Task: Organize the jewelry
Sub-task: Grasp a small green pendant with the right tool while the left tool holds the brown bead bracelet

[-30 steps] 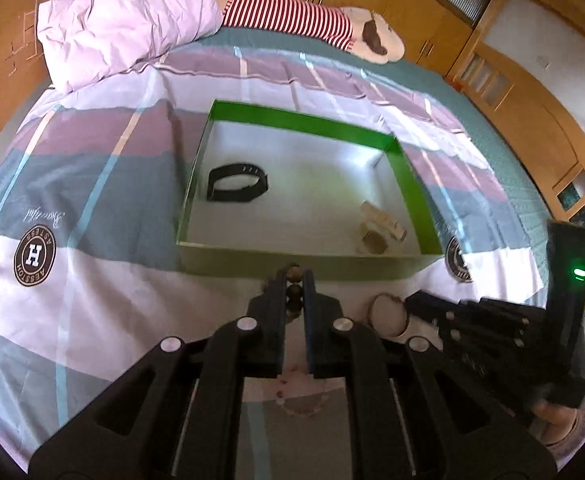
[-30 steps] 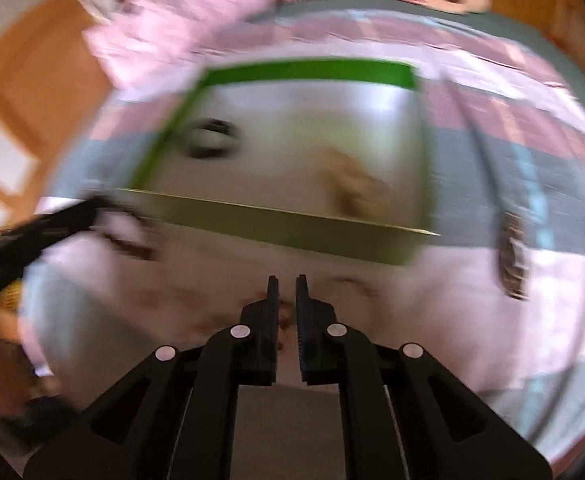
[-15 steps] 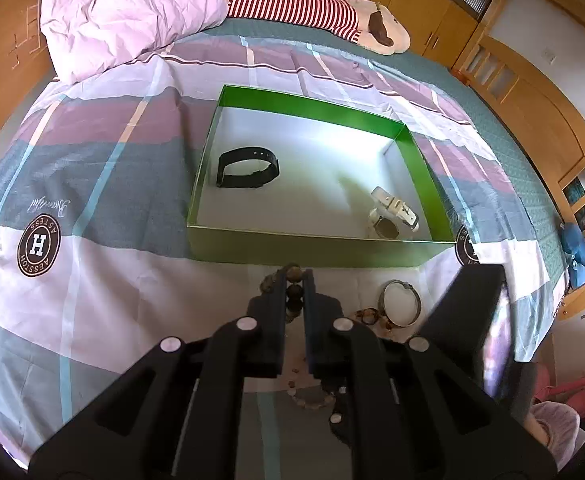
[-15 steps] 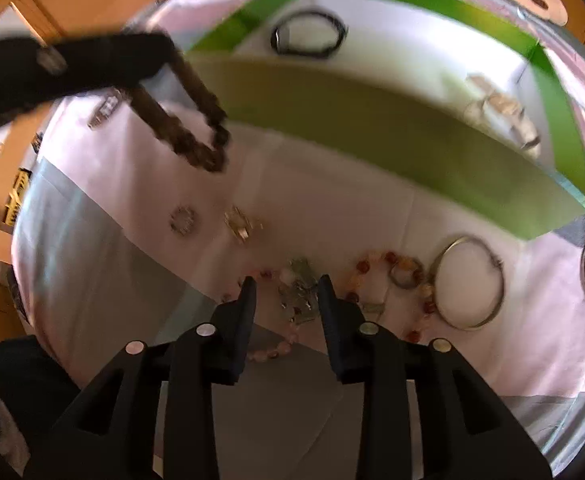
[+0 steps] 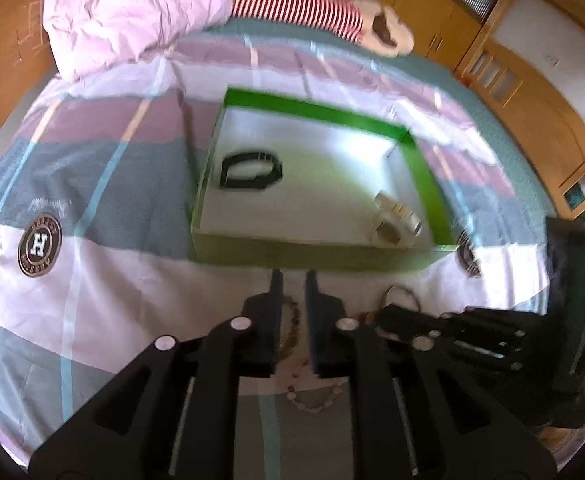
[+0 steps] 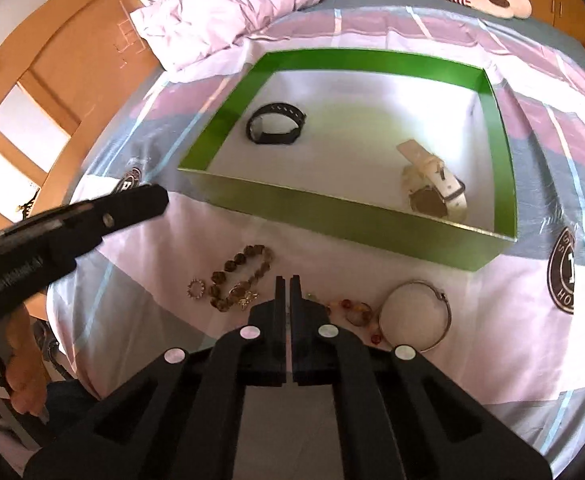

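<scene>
Brown bead bracelet (image 6: 239, 280) lies loose on the bedsheet (image 6: 164, 280), chunky dark-brown beads in a floppy loop. Left gripper (image 5: 291, 276) has just opened slightly and grips nothing; right gripper (image 6: 287, 280) has just snapped closed, empty.

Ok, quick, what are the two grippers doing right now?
Left gripper: fingers just opening, holding nothing.
Right gripper: fingers just closed shut; nothing visible between them.

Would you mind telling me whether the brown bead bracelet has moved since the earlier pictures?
Yes. The brown bead bracelet was pinched in the left tongs, level with the green box front wall; now it lies on the bedspread, nearer than that wall.
</scene>
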